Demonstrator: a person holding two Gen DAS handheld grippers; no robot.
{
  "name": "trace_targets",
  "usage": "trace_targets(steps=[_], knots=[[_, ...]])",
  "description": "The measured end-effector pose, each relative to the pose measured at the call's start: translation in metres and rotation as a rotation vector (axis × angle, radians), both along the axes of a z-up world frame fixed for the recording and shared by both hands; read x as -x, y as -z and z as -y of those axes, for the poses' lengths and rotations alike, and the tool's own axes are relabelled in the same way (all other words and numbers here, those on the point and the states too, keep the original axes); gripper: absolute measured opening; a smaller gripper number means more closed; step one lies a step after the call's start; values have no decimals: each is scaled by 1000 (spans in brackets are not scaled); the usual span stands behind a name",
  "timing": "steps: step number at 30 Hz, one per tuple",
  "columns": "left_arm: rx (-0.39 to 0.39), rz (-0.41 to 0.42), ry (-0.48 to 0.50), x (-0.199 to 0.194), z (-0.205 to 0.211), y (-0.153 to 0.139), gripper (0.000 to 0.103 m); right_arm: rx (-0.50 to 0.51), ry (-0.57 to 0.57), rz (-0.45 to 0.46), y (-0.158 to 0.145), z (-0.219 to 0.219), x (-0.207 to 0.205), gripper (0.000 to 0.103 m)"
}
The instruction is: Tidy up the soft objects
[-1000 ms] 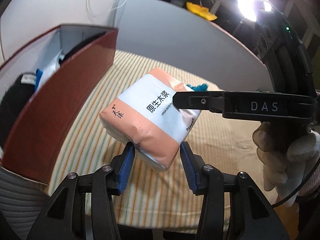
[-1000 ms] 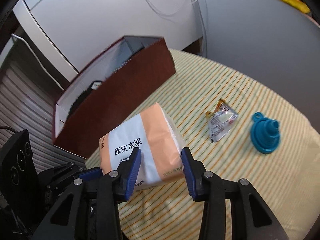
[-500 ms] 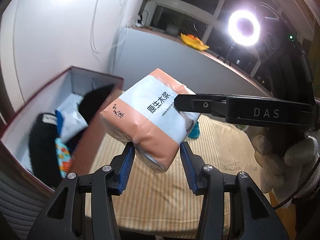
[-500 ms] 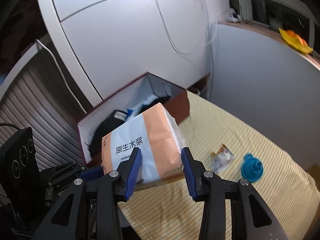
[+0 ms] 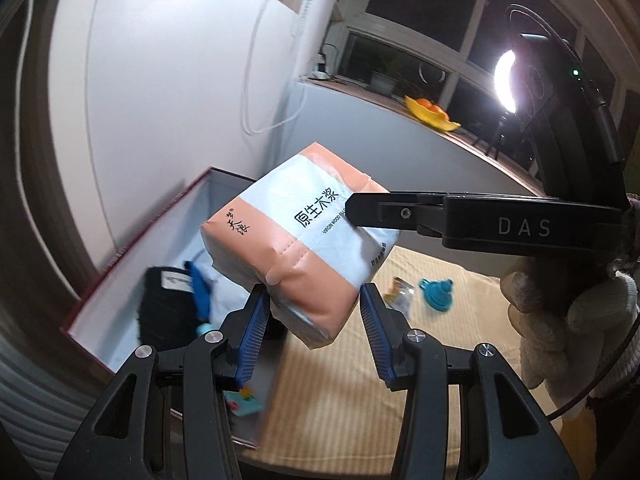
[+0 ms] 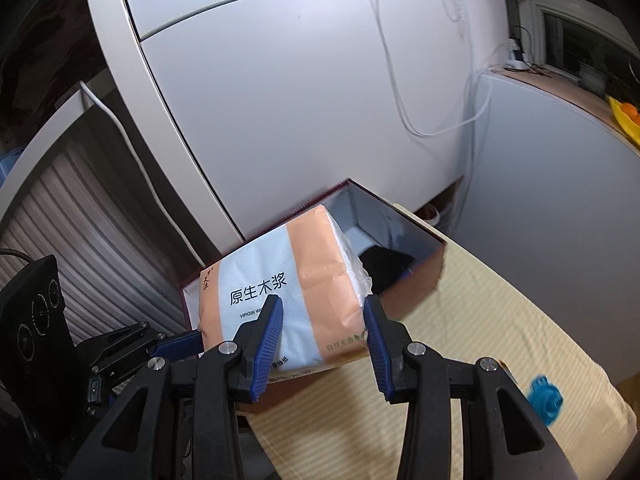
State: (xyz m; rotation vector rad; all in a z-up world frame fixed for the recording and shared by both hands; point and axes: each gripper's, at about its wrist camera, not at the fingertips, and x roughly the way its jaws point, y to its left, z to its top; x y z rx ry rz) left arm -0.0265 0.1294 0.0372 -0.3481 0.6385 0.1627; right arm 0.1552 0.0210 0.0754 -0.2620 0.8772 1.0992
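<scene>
Striped counter (image 5: 448,364) carrying open box (image 5: 132,280). Left hand-held gripper (image 5: 312,332) and right hand-held gripper (image 6: 322,334) both clamping tissue pack (image 5: 296,252), sharing squashy load, holding it aloft above box, likely for dropping in.

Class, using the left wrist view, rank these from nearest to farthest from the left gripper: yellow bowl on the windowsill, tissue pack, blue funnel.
1. tissue pack, between the left gripper fingers.
2. blue funnel, on the striped table, right.
3. yellow bowl, far back on the windowsill.
</scene>
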Motion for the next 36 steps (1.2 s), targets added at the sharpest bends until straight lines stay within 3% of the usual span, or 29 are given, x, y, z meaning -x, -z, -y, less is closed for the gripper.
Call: trace_targets(steps=[15,36], knots=[[10,-70,-75,-26,-61,32,45,28,-42,-54,36,-83,-25,38],[7,-136,-89,-45,-74,52,45,86,-16,-74,73,-117,-50,38]])
